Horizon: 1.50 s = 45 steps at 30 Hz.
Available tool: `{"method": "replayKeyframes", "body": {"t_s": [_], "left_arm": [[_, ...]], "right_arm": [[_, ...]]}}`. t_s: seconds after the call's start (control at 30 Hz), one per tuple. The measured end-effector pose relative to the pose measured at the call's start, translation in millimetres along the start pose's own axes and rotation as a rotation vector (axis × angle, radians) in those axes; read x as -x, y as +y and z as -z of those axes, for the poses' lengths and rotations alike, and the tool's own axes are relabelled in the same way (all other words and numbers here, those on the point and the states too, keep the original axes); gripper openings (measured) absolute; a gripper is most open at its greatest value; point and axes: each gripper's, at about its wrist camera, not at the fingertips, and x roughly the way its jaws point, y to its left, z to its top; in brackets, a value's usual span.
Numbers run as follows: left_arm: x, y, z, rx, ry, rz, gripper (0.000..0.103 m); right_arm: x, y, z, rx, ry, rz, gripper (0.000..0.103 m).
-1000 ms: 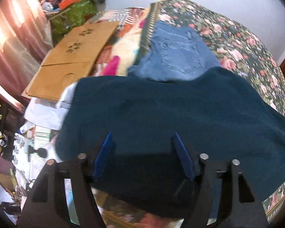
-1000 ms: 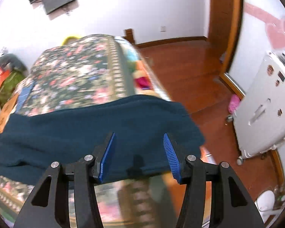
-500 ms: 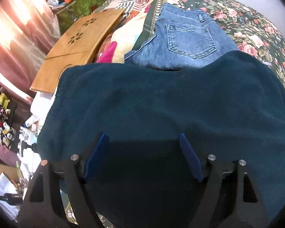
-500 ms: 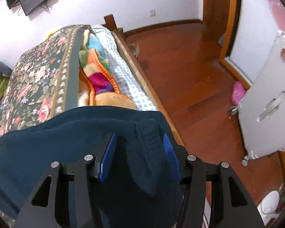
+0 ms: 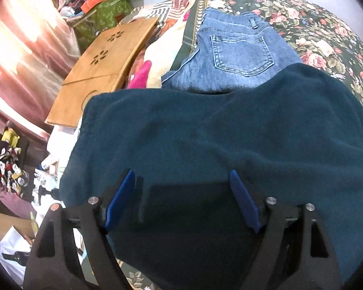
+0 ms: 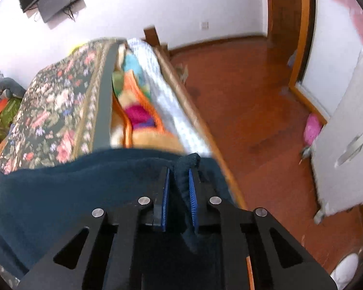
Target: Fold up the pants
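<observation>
Jaws of the right gripper (image 6: pixel 177 188) stand nearly pressed together, pinching a bunched ridge of the dark teal pants (image 6: pixel 60 193) between their blue pads; a small tuft of the cloth pokes up past the tips. Jaws of the left gripper (image 5: pixel 181 193) are spread wide, with the pants lying under and between them; whether the pads touch the cloth I cannot tell.

The pants are thick, fuzzy fabric, fleece-like and of one even teal colour, spread broadly across the near part of the bed (image 5: pixel 314 31). In the left wrist view their surface shows soft diagonal creases and a rounded far edge, with the left edge hanging over the side of the bed. In the right wrist view the cloth runs from the pinch away to the left as a wide band, its far edge lying across the floral bedspread.

Just beyond the pants, partly covered by their far edge, lie blue jeans (image 5: pixel 237 50) with a back pocket showing. Left of the jeans, a wooden board (image 5: pixel 104 67) with flower-shaped cutouts leans beside the bed. Right of the bed is red-brown wooden floor (image 6: pixel 254 120).
</observation>
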Motion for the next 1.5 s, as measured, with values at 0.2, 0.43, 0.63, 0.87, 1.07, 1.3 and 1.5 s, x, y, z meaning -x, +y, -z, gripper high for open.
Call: {"method": "replayKeyframes", "body": {"t_s": [0.2,0.43,0.63,0.87,1.07,1.3,1.5], "left_arm": [[1,-1,1,-0.005,-0.015,-0.004,0.081],[5,8,2,-0.004,-0.02,0.012,0.081],[34,13,5,-0.03,-0.086,0.059,0.081],[71,9,28,-0.16,-0.135,0.104,0.081],[76,15,59,-0.248,-0.108,0.136,0.081],[59,10,82,-0.27,-0.063,0.157,0.081],[56,-7,74,-0.298,-0.097,0.139,0.08]], "right_arm": [[-28,2,-23,0.036,0.054,0.053,0.013],[-59,12,-7,0.074,0.197,0.113,0.022],[-1,36,-13,0.123,0.149,0.062,0.023],[56,89,9,0.19,0.071,-0.037,0.036],[77,119,41,0.231,0.082,-0.05,0.037],[79,123,69,0.178,0.121,-0.056,0.037],[73,128,87,0.194,0.164,-0.024,0.037]]}}
